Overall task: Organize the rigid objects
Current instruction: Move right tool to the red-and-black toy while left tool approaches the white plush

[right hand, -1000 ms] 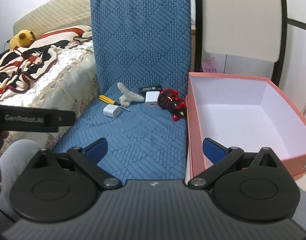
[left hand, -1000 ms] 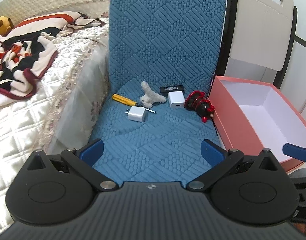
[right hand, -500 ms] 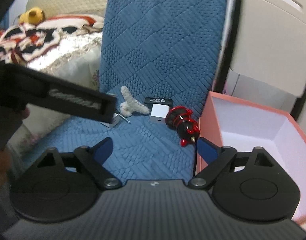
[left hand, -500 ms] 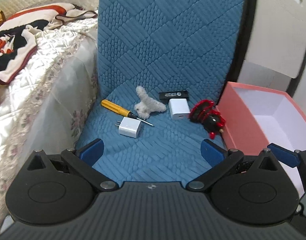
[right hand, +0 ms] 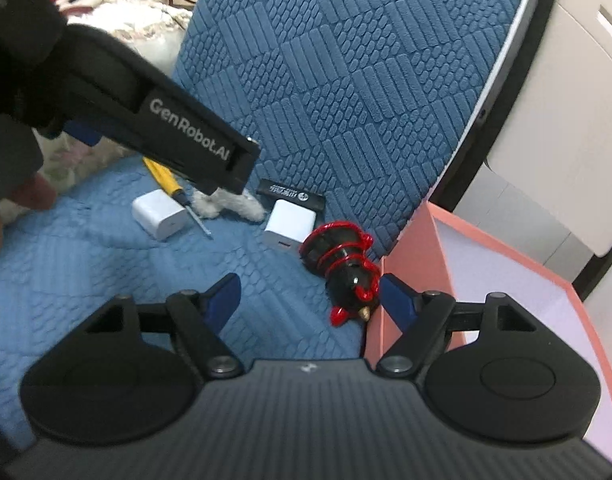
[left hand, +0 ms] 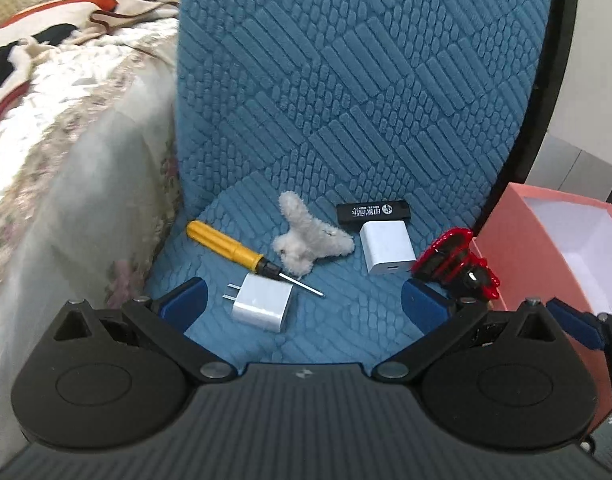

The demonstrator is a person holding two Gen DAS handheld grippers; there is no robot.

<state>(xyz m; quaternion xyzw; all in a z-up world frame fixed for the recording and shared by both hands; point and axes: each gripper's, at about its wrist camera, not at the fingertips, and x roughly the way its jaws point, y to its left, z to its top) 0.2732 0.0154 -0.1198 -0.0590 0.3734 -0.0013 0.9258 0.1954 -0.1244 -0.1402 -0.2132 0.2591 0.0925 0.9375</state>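
Observation:
On the blue chair seat lie a yellow screwdriver (left hand: 233, 249), a white plug charger (left hand: 263, 303), a fluffy white toy (left hand: 309, 240), a second white charger (left hand: 388, 247), a black stick (left hand: 373, 212) and a red-and-black figure (left hand: 456, 264). My left gripper (left hand: 303, 304) is open, with the plug charger between its fingertips. My right gripper (right hand: 310, 299) is open, low over the seat, with the figure (right hand: 344, 266) just ahead between its fingers. The pink box (right hand: 502, 280) stands open to the right.
A quilted bed (left hand: 65, 152) borders the seat on the left. The blue chair back (left hand: 366, 72) rises behind the objects. A white cabinet (right hand: 566, 120) stands behind the box. The left gripper's body (right hand: 153, 120) crosses the right wrist view.
Both grippers have moved forward and down toward the objects on the seat. The left one now brackets the plug charger; the right one has closed in on the red-and-black figure.

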